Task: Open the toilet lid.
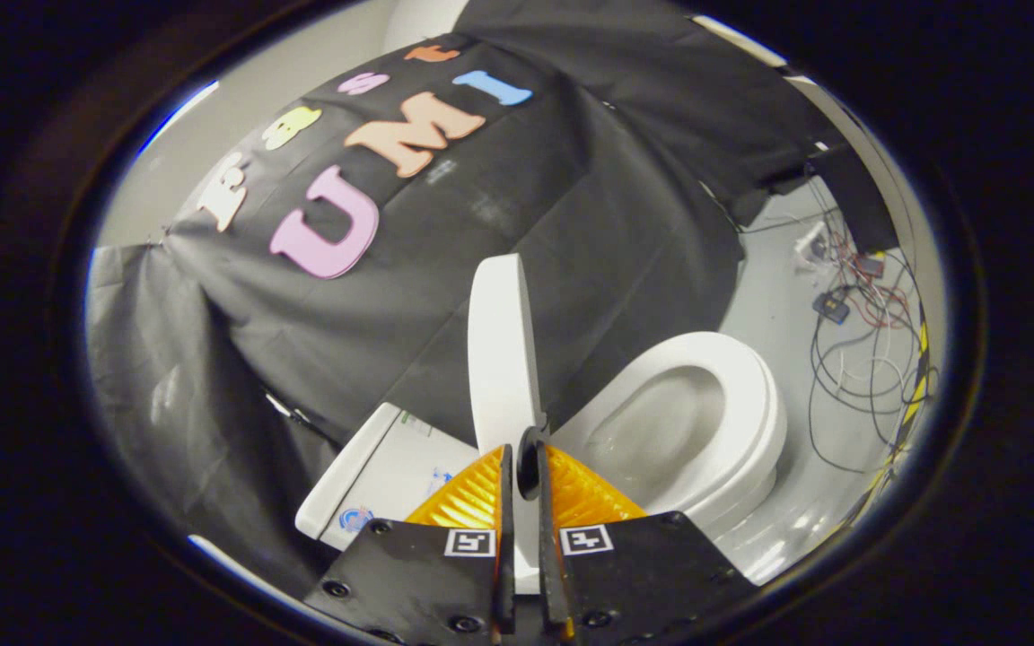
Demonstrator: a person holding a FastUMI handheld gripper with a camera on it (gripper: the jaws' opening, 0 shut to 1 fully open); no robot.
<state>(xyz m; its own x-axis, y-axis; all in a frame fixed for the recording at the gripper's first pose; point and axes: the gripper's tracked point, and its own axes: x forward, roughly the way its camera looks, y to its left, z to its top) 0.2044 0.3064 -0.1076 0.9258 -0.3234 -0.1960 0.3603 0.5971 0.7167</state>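
Gripper view: the toilet lid (501, 350) is standing up on edge, raised clear of the seat (732, 395), with the bowl (661, 422) open beside it. The gripper (528, 462) is clenched on the lid's lower edge, with both orange-backed fingers (472, 493) pinching the white plastic between them. The tank (373, 475) sits just on the other side of the lid, against the black cloth wall (481, 224). Beyond the seat there's a tangle of cables (858, 341) lying on the pale floor (768, 305).
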